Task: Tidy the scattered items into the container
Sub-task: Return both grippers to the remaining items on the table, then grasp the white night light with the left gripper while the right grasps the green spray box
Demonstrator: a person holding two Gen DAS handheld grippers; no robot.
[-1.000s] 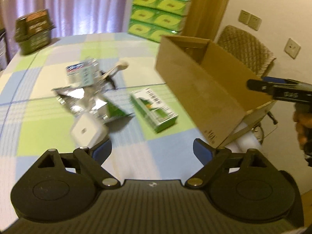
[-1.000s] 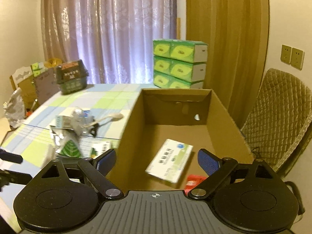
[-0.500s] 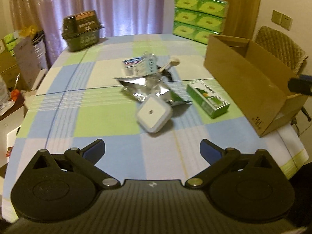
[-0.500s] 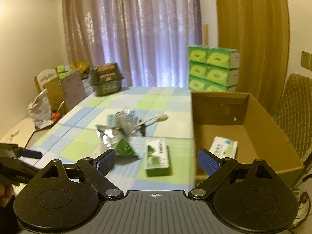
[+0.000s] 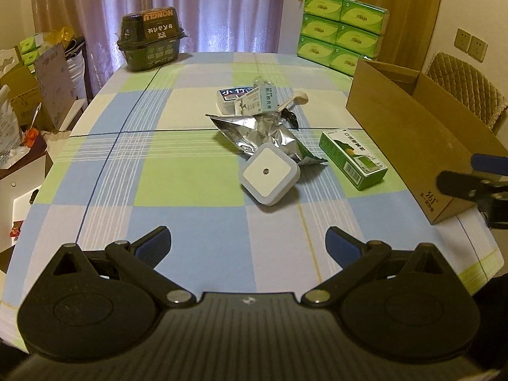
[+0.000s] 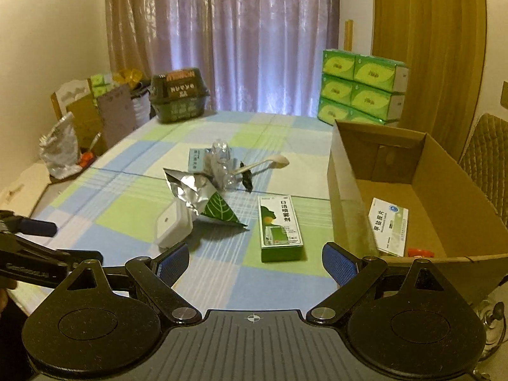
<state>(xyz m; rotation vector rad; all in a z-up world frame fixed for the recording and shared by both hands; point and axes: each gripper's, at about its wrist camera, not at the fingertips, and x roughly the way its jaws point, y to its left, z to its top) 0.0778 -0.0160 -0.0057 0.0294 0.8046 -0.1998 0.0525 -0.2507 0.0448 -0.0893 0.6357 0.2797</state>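
Presently on hand: scattered goods and one carton

1. Checked blue, green and white cloth-covered tabletop [image 5: 177, 171]. Carries everything listed below.
2. Open brown cardboard carton [image 6: 451, 171], at the right edge of the tabletop, mouth up, likely so items can be dropped in from above. Already holds a flat white medicine box [image 6: 388, 226] leaning against its near wall, and a small red object beside it, too hidden to identify.
3. Stack of green tissue packs [image 5: 341, 31], far right corner; probably not part of the tidying.
4. Dark lidded plastic basket [image 5: 150, 39], far left corner, well apart from the clutter.
5. Crumpled silver foil pouch with green leaf print [image 5: 270, 136], mid-tabletop, overlapped by neighbours.
6. Green rectangular carton with barcode [image 5: 352, 158], lying flat, between the pouch and the cardboard carton.
7. White rounded square plug-in light [image 5: 269, 174], tilted against the pouch.
8. Small blue-and-white boxes, a clear bottle and a pale plastic spoon [image 5: 293, 101], heaped behind the pouch.
9. Left gripper [image 5: 247, 243]: jaws wide apart, empty, facing the light.
10. Right gripper [image 6: 255, 262]: jaws wide apart, empty, facing the green carton, seemingly the nearest pick.
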